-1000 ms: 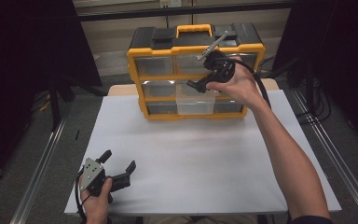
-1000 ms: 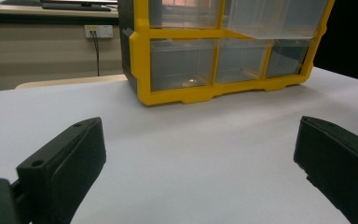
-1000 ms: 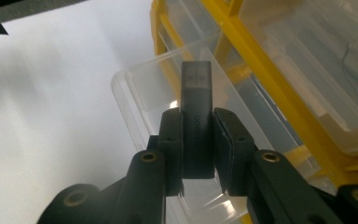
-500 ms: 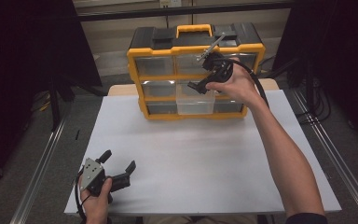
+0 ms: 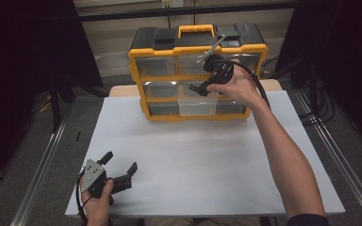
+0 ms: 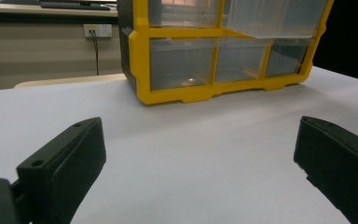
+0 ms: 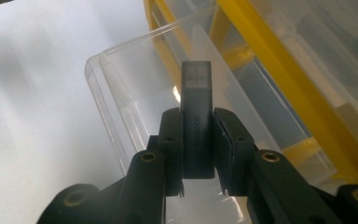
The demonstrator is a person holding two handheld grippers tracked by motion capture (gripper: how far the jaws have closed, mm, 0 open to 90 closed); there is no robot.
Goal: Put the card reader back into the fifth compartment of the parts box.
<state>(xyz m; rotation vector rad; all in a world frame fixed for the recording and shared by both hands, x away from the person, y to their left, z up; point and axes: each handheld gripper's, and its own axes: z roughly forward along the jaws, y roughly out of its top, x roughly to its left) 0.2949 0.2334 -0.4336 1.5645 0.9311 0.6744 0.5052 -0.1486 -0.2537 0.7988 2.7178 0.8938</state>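
Right now you are holding a small grey block (image 7: 196, 116) pinched between the jaws of your right gripper (image 7: 197, 140), its long axis running straight out along the jaws. You are hovering it just above the clear drawer (image 7: 135, 93) that is pulled out of the middle row of the yellow organizer (image 5: 136, 70) at the far side of the counter (image 5: 207, 155). The open drawer is lying directly beyond and below the block's tip, so the coming move looks like a short lowering into it, keeping the block inside the clear walls before letting go. Your right hand (image 5: 235, 87) is the one at the drawer; your left gripper (image 5: 120, 172) is resting well apart at the near edge of the counter, its jaws spread wide with nothing between them.
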